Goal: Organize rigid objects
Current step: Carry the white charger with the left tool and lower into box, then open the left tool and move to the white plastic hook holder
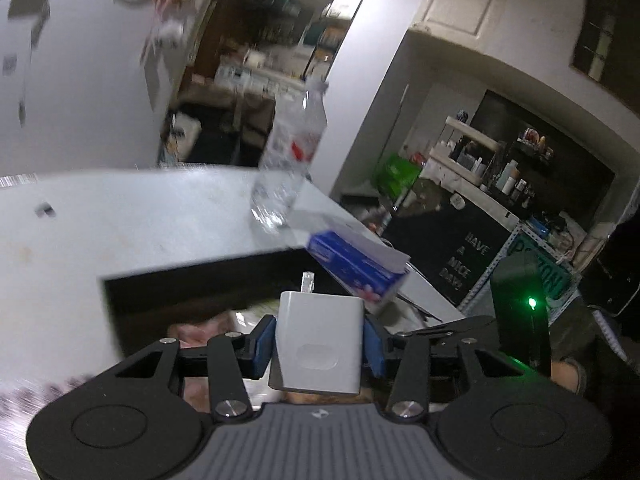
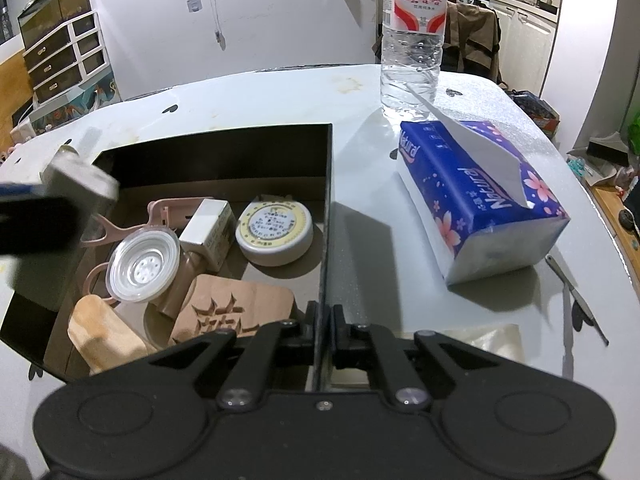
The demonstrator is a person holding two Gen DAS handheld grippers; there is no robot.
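Note:
My left gripper [image 1: 319,342] is shut on a white charger plug [image 1: 320,344], held above the near edge of the black box [image 1: 168,280]. The plug also shows blurred at the left of the right wrist view [image 2: 78,184]. My right gripper [image 2: 323,334] is shut on the right wall of the black box [image 2: 326,216]. Inside the box lie a round white tin [image 2: 274,228], a small white carton [image 2: 210,226], a clear lid [image 2: 142,270], a pink holder [image 2: 164,210] and wooden pieces [image 2: 236,312].
A water bottle [image 2: 412,36] stands at the table's far side. A blue tissue pack [image 2: 480,196] lies right of the box. A thin metal tool [image 2: 576,296] lies near the table's [image 2: 260,96] right edge. In the left wrist view, bottle [image 1: 292,152] and tissue pack [image 1: 356,264] are ahead.

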